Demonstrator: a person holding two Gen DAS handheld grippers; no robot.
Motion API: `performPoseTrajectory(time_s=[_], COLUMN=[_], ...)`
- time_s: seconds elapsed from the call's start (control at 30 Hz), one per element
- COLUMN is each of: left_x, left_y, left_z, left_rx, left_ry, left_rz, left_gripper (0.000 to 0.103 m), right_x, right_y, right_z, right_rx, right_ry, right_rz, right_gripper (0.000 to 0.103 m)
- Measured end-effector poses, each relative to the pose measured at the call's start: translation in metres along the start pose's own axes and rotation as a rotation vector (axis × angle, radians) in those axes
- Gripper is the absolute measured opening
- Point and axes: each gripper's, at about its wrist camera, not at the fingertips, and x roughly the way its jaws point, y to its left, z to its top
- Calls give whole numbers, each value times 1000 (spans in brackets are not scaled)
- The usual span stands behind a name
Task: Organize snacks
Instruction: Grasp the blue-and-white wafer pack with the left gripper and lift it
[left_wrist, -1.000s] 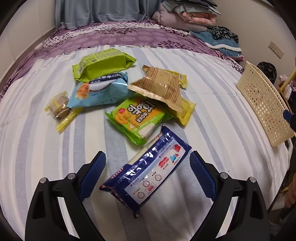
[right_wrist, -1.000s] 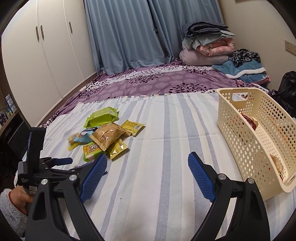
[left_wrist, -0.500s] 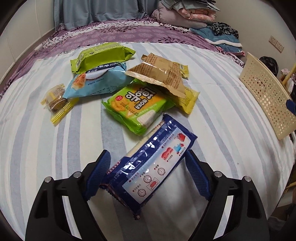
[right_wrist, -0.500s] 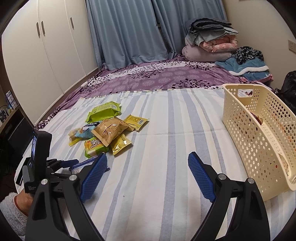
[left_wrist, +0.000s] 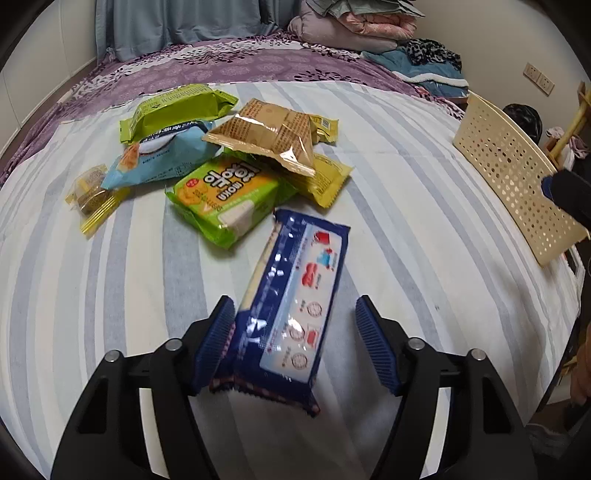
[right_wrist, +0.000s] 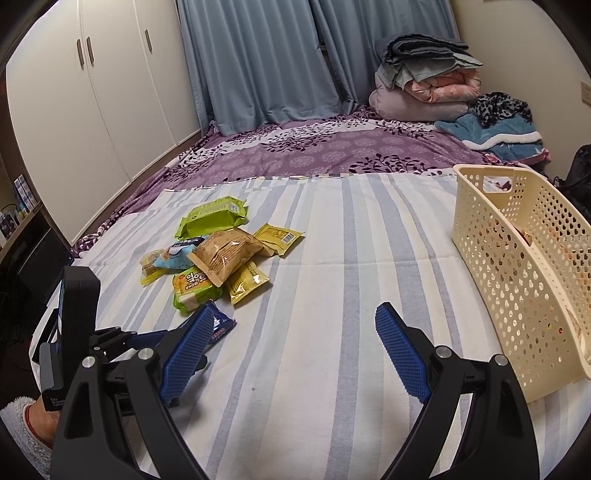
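Blue packet (left_wrist: 291, 295) lay on the bed nearest the left gripper (left_wrist: 295, 341), whose jaws had just been closing round it, one pad touching. Right gripper (right_wrist: 291, 356) waited, jaws spread, near the basket (right_wrist: 517, 280).

Perforated cream basket (right_wrist: 517, 280) hides most of its contents; right edge cut off.

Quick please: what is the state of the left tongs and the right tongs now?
Left tongs: have just been closing around the dark blue snack packet; a gap remains at one pad, not gripped yet.
Right tongs: open, holding nothing.
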Motion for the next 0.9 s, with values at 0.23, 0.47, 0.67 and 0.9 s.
performPoseTrajectory(time_s=[0.23,0.47,0.67,0.9], left_x=[4,-15,-44,-71], left_y=[1,17,37,65], left_z=[7,0,-3,-3], left_rx=[14,-50,-99,-165], left_ry=[-16,-58,-121,-188], left_rz=[-14,-25,-16,-2], left_gripper=[47,46,46,46], right_x=[0,17,42,86], right_y=[1,6,23,53], right_z=[-1,5,16,35], right_rx=[-6,-8,-11,-34], right_ry=[2,32,69,119], right_rz=[-8,12,64,119], right_gripper=[89,89,89,89])
